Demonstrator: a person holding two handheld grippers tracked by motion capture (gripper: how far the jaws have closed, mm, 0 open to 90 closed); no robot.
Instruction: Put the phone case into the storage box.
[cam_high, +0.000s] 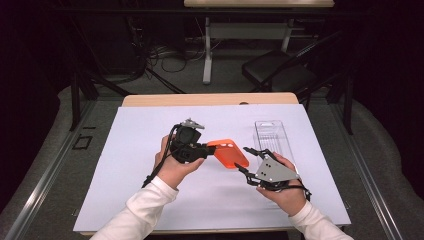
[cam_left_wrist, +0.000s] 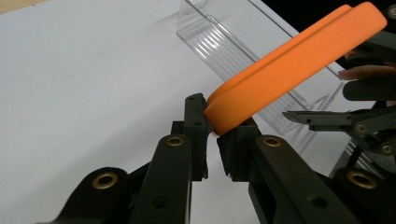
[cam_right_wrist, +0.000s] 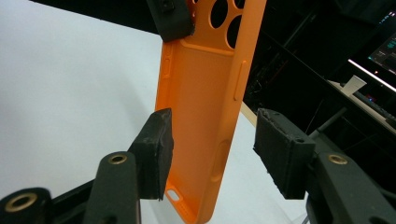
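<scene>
An orange phone case (cam_high: 228, 153) hangs above the white mat near the middle of the table. My left gripper (cam_high: 210, 148) is shut on its camera-hole end, and in the left gripper view the pads (cam_left_wrist: 196, 122) pinch the case's rim (cam_left_wrist: 280, 65). My right gripper (cam_high: 244, 160) stands open around the case's other end. In the right gripper view the case (cam_right_wrist: 205, 93) stands upright between the jaws. The left pad (cam_right_wrist: 156, 149) is at its edge. The right pad (cam_right_wrist: 280, 149) is clear of it by a gap.
A clear plastic package tray (cam_high: 272, 134) lies on the mat behind my right gripper, also seen as a ribbed shell (cam_left_wrist: 219, 37). The white mat (cam_high: 140, 150) covers most of the wooden table. A black chair (cam_high: 280, 70) and a second desk stand beyond the far edge.
</scene>
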